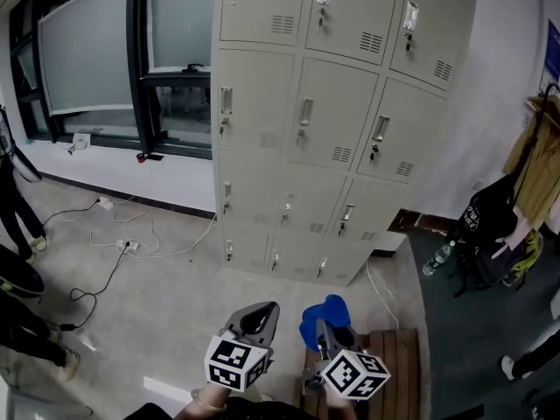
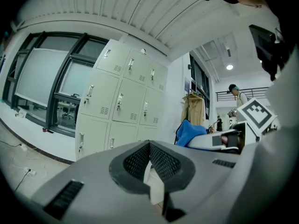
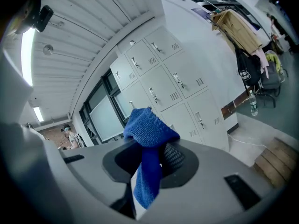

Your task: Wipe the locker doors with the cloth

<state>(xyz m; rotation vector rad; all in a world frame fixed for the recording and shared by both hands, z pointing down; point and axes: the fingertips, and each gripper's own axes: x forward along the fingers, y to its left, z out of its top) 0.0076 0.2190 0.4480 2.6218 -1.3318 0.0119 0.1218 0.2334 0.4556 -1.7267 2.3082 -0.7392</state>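
Cloth (image 3: 148, 139) pinched in right gripper (image 1: 325, 329) jaws, locker doors (image 1: 332, 121) well apart ahead. Left gripper (image 1: 261, 315) jaws closed on nothing. Risk imo: dangling tail snags door handle (image 1: 305, 112), cloth pulls out.

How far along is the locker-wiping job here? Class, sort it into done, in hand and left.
Done: the cloth is picked up, clamped in the right tool. In hand: both tools are held away from the lockers, the left tool shut and empty. Left: all the wiping; no door is touched yet.
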